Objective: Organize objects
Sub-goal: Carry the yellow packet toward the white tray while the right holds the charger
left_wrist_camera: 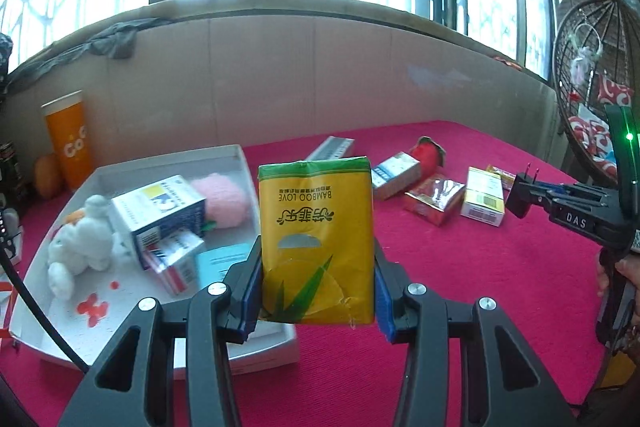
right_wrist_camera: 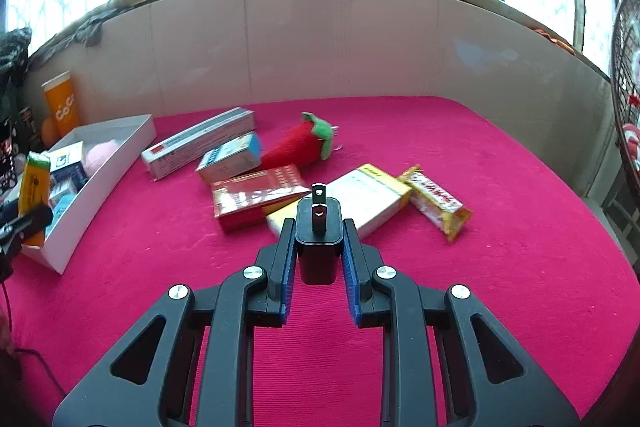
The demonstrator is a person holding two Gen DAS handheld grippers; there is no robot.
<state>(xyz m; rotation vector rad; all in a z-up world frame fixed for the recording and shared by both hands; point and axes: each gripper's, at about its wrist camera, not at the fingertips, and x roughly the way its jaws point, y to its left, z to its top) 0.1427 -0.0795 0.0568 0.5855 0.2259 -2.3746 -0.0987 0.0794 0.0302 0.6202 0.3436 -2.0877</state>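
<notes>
- My left gripper (left_wrist_camera: 318, 259) is clamped on a yellow tissue pack (left_wrist_camera: 316, 239) with a green top, holding it upright above the near right corner of the white tray (left_wrist_camera: 244, 155).
- My right gripper (right_wrist_camera: 319, 247) is closed on a black plug adapter (right_wrist_camera: 319, 247), its two prongs pointing away from me, lifted off the pink cloth (right_wrist_camera: 480, 287).
- In the tray lie a white plush toy (left_wrist_camera: 80, 243), a blue-and-white box (left_wrist_camera: 160, 211) and a pink fluffy thing (left_wrist_camera: 220, 201).
- Loose on the cloth, well right of the tray: a long grey box (right_wrist_camera: 200, 143), a red plush strawberry (right_wrist_camera: 300, 145), a red box (right_wrist_camera: 252, 201), a white-and-yellow box (right_wrist_camera: 368, 199) and a snack packet (right_wrist_camera: 436, 201).
- An orange cup (left_wrist_camera: 68, 143) stands behind the tray.
</notes>
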